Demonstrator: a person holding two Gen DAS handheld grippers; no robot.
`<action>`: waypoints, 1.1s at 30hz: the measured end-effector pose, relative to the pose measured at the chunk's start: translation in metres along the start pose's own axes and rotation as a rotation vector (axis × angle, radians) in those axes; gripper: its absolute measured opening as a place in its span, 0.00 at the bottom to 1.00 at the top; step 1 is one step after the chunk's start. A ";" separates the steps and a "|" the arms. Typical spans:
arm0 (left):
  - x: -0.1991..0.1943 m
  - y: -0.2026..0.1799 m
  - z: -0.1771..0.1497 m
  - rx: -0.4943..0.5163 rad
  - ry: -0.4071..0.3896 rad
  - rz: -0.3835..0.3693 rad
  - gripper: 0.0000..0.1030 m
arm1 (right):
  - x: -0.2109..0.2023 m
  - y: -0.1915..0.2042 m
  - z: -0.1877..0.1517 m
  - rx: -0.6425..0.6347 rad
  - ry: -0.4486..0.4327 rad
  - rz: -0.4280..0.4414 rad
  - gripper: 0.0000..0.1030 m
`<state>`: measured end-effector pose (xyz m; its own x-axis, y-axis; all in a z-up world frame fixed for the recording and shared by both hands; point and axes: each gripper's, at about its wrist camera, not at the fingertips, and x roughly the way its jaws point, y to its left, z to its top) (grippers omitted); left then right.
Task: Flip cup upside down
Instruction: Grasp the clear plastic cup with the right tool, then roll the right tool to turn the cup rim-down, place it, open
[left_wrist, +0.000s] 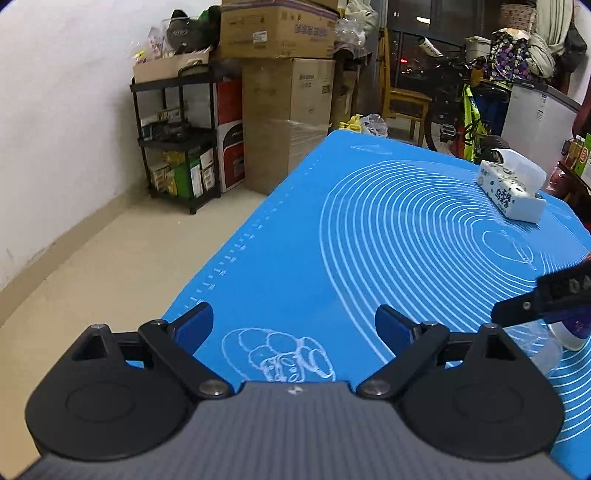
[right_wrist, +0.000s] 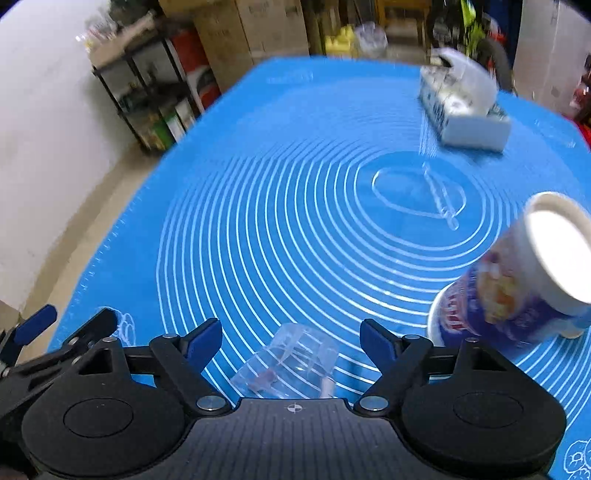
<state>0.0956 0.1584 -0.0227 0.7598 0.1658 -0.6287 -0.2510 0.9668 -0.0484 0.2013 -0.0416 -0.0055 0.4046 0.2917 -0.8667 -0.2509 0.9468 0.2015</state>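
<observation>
Cup (right_wrist: 295, 363), clear plastic, lies tipped on the blue mat (right_wrist: 280, 206) between the right gripper's (right_wrist: 291, 341) wide-spread fingers, untouched. Left gripper (left_wrist: 294, 326) is also wide, holding nothing. A printed paper cup (right_wrist: 517, 295) lies right of it.

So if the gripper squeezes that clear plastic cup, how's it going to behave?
The clear plastic cup looks thin-walled, so it probably flexes or crumples under a firm squeeze. It appears empty and likely very light, easy to knock aside. It seems tilted between the open right gripper, so it may roll.
</observation>
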 end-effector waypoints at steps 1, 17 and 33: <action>0.001 0.002 0.000 -0.004 0.002 -0.002 0.91 | 0.002 -0.001 0.003 0.010 0.021 -0.004 0.81; 0.002 0.004 -0.009 -0.016 0.005 -0.051 0.91 | 0.026 0.004 0.006 0.031 0.189 -0.019 0.58; -0.007 0.001 -0.008 -0.011 -0.027 -0.037 0.91 | 0.013 0.034 -0.065 -0.349 -0.467 -0.227 0.54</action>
<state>0.0855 0.1567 -0.0243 0.7842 0.1356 -0.6055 -0.2290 0.9702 -0.0793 0.1405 -0.0144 -0.0398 0.8034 0.1921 -0.5637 -0.3544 0.9149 -0.1933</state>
